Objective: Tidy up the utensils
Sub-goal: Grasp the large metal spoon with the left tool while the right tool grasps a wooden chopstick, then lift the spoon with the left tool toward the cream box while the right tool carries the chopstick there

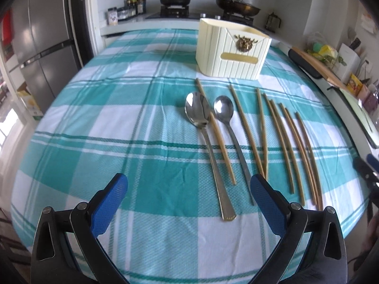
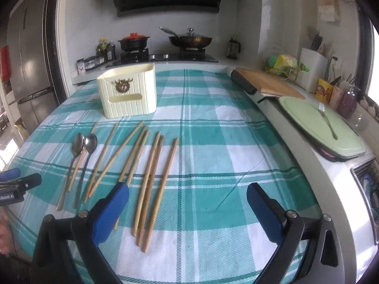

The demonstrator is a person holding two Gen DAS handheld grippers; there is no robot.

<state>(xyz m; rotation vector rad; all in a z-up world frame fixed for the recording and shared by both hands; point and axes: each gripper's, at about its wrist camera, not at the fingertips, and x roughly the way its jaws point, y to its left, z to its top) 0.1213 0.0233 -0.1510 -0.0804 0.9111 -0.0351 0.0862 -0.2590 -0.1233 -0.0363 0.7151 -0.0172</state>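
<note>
Nothing is sorted yet: from the left, two shiny steel spoons (image 1: pixel 201 116), then loose tan bamboo chopsticks (image 1: pixel 284 142), all lie on the teal-checked tablecloth (image 1: pixel 118 118) before the cream ribbed plastic holder (image 1: pixel 232 54), while left gripper (image 1: pixel 187 184) and right gripper (image 2: pixel 187 194) hover agape, empty.

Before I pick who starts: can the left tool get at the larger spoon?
Probably yes: the left tool is open, and the larger spoon lies uncovered ahead, though resting across one chopstick.
</note>
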